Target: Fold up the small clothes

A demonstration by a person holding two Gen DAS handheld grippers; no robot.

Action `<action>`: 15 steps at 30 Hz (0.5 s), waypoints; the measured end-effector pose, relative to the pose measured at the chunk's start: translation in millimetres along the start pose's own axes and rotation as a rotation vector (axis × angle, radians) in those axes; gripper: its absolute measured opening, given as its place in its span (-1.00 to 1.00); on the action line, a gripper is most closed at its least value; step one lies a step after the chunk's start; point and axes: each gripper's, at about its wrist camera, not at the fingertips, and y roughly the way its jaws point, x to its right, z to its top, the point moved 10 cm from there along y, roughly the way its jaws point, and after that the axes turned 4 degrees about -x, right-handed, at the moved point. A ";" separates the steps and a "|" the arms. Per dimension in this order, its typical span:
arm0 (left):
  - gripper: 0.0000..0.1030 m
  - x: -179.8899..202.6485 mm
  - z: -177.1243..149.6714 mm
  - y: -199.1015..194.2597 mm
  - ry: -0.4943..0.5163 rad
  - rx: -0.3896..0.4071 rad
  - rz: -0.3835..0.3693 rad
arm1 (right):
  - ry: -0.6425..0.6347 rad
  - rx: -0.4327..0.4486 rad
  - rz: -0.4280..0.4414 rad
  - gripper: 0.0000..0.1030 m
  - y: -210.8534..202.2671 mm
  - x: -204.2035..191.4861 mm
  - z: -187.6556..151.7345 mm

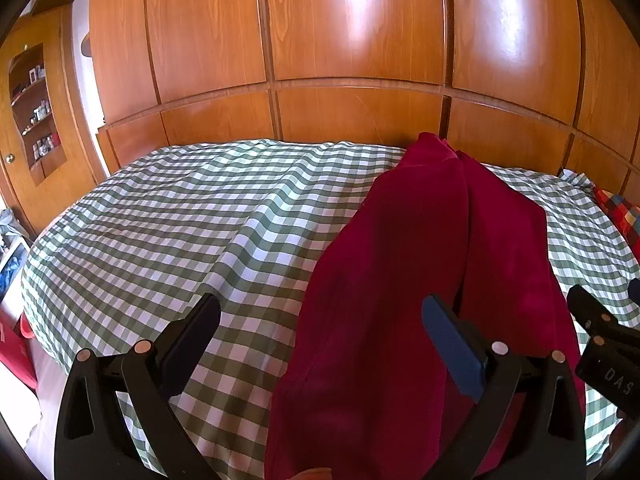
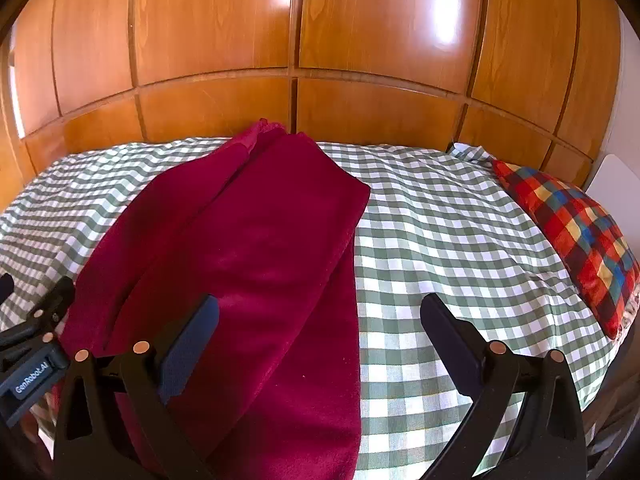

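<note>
Garment [image 1: 400, 280] runs lengthwise from bottom centre to upper frame, between your tools; left tool [image 1: 320, 344] and right tool [image 2: 320, 344] both gape wide, holding nothing.

Red garment [image 1: 400, 280] runs off the bottom edge.

garment: crimson fleece [image 2: 256, 240] | state: lying flat in two long overlapping panels — a lengthwise crease between | place: under the right gripper's left finger [image 2: 192, 340] — stretching away ahead of it
</note>
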 end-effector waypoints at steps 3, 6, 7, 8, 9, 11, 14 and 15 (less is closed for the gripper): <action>0.95 1.4 -1.2 0.7 0.006 -0.006 -0.003 | 0.003 0.001 0.005 0.94 -0.6 1.9 0.5; 0.95 3.6 -2.2 2.0 0.009 -0.010 -0.007 | 0.002 0.005 0.003 0.94 -1.8 0.2 0.3; 0.95 4.1 -2.5 2.3 0.010 -0.012 -0.009 | 0.002 0.006 0.004 0.94 -2.1 0.1 0.6; 0.95 4.7 -2.6 2.4 0.012 -0.013 -0.011 | 0.003 0.007 0.004 0.94 -2.4 0.0 0.9; 0.95 5.0 -2.9 2.2 0.013 -0.013 -0.012 | 0.004 0.008 0.005 0.94 -2.4 -0.3 1.0; 0.95 5.3 -3.5 1.9 0.014 -0.014 -0.014 | 0.002 0.007 0.006 0.94 -2.2 -1.4 0.7; 0.95 5.5 -4.5 1.1 0.015 -0.015 -0.018 | 0.003 0.007 0.005 0.94 -2.5 -0.7 0.7; 0.95 5.8 -4.9 0.9 0.017 -0.015 -0.019 | 0.002 0.007 0.004 0.94 -2.5 -0.7 0.5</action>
